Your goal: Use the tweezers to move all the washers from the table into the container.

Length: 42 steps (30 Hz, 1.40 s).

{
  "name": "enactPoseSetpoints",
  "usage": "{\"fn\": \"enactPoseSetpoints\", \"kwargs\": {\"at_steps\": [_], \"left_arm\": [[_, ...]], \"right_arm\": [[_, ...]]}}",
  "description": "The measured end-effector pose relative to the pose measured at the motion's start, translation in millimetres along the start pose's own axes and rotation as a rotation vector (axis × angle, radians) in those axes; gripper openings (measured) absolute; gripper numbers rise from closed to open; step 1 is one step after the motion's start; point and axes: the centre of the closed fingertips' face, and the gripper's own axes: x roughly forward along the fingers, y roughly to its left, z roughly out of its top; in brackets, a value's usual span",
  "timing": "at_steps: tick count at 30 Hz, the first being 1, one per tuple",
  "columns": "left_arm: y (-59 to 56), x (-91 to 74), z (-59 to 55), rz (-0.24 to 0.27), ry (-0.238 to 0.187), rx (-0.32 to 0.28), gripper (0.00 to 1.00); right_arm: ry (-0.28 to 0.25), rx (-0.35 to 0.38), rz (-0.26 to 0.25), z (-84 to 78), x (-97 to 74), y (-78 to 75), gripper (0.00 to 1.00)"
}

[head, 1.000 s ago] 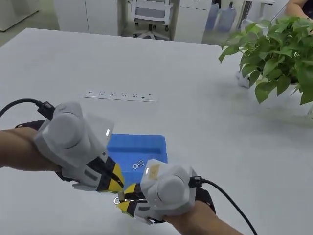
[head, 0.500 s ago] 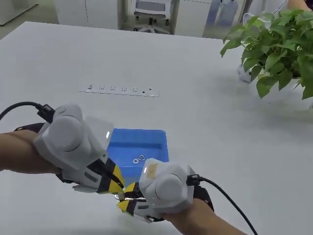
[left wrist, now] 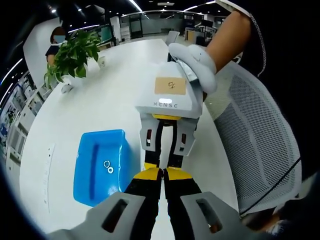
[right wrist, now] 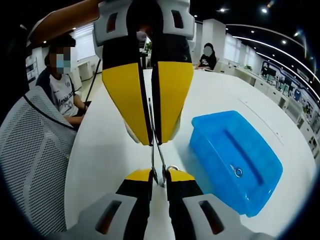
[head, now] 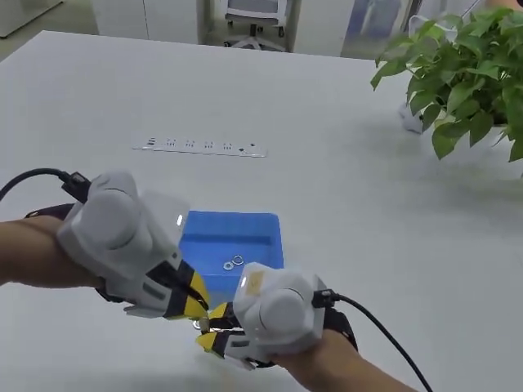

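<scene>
**Q.** Where are the tweezers, and how do the tongs stand?

**A.** The left gripper (left wrist: pixel 161 175) and right gripper (right wrist: pixel 160 177) meet tip to tip over the table (head: pixel 368 212), just beside the near edge of the container (head: pixel 245 227). The tweezers (right wrist: pixel 155 154) run from between the left pair of jaws to between the right pair. Both pairs are narrow and closed on the thin metal legs. Which pair carries the load cannot be told.

**Q.** How much of the task is done?

**A.** Two washers (head: pixel 233 263) lie close together on the container floor, so that part appears done. A small ring (right wrist: pixel 172 168) sits just beside the right jaw tips in the right gripper view. It is probably another washer, still outside the container. Whether the tweezers hold it cannot be told.

**Q.** What is left?

**A.** By this reading, at least that ring is still to go in. The bare table in the head view shows no loose washers. The grippers hide the table beneath them, so the number left is uncertain.
</scene>
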Motion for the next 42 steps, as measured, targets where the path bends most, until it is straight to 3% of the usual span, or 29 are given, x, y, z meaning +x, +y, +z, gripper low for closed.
{"fn": "enactPoseSetpoints", "kwargs": {"at_steps": [10,29,42], "left_arm": [[8.2,3.5,1.6,-0.009,-0.028,-0.028,0.06],[3.2,3.4,-2.2,-0.020,-0.028,-0.034,0.06],[2.5,-8.6,8.5,-0.019,-0.022,-0.013,0.06]], "right_arm": [[0.009,-0.010,-0.006,-1.8,-2.4,-2.5,0.12],[0.019,-0.004,-0.008,-1.3,-1.8,0.0,0.10],[0.008,-0.005,-0.022,9.5,-13.0,-1.0,0.10]]}}
